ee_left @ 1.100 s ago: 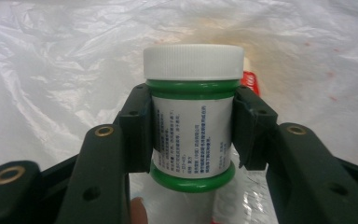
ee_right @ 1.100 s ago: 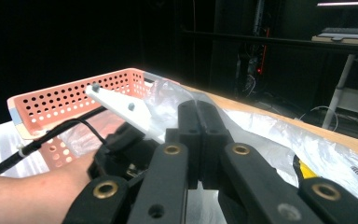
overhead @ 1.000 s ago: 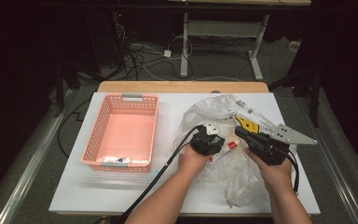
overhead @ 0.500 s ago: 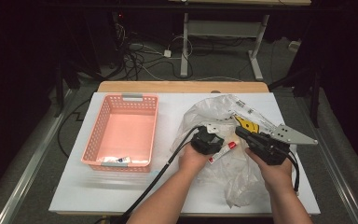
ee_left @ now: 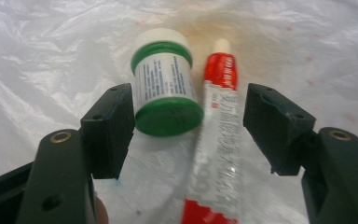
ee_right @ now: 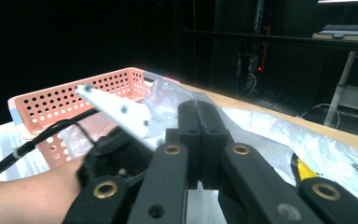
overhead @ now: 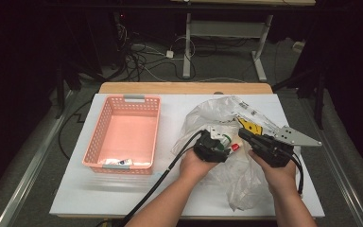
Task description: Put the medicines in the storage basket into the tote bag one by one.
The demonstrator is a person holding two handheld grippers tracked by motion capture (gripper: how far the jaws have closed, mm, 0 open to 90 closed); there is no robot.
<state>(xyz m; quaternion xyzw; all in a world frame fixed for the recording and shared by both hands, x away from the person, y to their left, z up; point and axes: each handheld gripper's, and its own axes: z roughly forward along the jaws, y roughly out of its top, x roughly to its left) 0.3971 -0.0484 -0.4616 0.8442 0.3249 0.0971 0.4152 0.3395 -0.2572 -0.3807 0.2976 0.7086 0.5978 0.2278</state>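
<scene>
Pink basket sits far left on the table. My left gripper has just been opening, jaws now spread around a green-capped jar and a red-and-white tube, both lying on the plastic bag. My right gripper is clamped on the bag's film.

Green-capped jar, red-white tube

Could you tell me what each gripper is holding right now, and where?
The left gripper holds nothing; its jaws have just been opening around a green jar and tube. The right gripper pinches the plastic bag's film.
</scene>
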